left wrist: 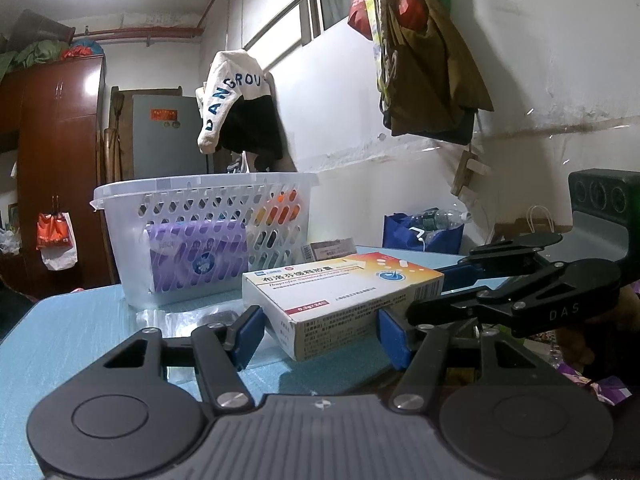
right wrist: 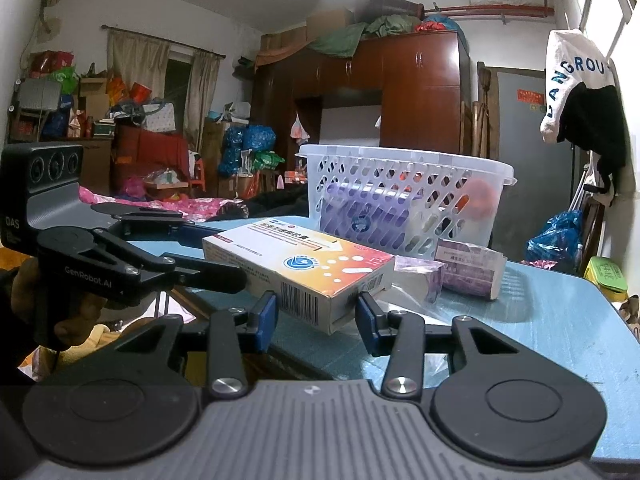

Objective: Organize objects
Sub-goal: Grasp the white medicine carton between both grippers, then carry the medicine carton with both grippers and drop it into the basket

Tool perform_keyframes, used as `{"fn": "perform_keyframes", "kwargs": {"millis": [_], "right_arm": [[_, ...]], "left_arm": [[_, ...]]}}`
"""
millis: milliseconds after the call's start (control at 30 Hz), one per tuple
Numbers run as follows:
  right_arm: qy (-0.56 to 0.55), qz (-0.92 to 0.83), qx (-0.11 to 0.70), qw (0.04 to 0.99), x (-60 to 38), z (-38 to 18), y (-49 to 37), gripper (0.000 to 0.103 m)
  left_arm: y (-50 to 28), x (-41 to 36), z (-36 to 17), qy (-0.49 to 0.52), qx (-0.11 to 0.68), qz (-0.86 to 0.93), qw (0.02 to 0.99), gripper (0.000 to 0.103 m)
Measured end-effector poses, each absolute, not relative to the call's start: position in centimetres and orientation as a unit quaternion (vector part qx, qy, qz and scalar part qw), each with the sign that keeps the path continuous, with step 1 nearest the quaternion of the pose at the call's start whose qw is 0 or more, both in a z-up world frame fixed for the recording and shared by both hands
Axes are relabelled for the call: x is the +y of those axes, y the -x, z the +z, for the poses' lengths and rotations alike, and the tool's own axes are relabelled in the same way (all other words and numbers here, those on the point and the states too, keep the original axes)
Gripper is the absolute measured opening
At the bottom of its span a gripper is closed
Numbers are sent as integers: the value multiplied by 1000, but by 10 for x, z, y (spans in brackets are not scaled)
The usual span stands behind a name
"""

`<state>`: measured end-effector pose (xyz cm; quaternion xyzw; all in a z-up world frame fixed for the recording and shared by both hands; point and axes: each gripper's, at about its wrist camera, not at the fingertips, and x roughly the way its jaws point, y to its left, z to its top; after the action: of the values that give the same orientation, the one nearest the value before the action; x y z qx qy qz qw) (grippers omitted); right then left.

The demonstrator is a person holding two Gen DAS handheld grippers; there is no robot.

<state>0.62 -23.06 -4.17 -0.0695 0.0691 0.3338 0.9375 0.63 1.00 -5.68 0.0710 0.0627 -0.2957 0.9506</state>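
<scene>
A white and orange medicine box lies on the blue table; it also shows in the right wrist view. My left gripper is open, its blue pads on either side of the box's near corner. My right gripper is open, its pads flanking the box's other end. Behind stands a white perforated basket, which shows in the right wrist view too. It holds a purple box and orange items.
A purple box and a smaller purple packet lie on the table right of the medicine box. A clear plastic bag lies in front of the basket. The table's edge is near on the right.
</scene>
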Motion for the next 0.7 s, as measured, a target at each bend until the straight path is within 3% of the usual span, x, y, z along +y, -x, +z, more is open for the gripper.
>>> {"fn": "perform_keyframes", "kwargs": {"millis": [467, 700], "right_arm": [[68, 333, 64, 938, -230, -38, -5, 46], [87, 323, 26, 942, -224, 13, -22, 46]], "left_arm": [[-5, 10, -50, -74, 54, -297, 950, 65], [-18, 8, -2, -88, 3, -274, 958, 65]]}}
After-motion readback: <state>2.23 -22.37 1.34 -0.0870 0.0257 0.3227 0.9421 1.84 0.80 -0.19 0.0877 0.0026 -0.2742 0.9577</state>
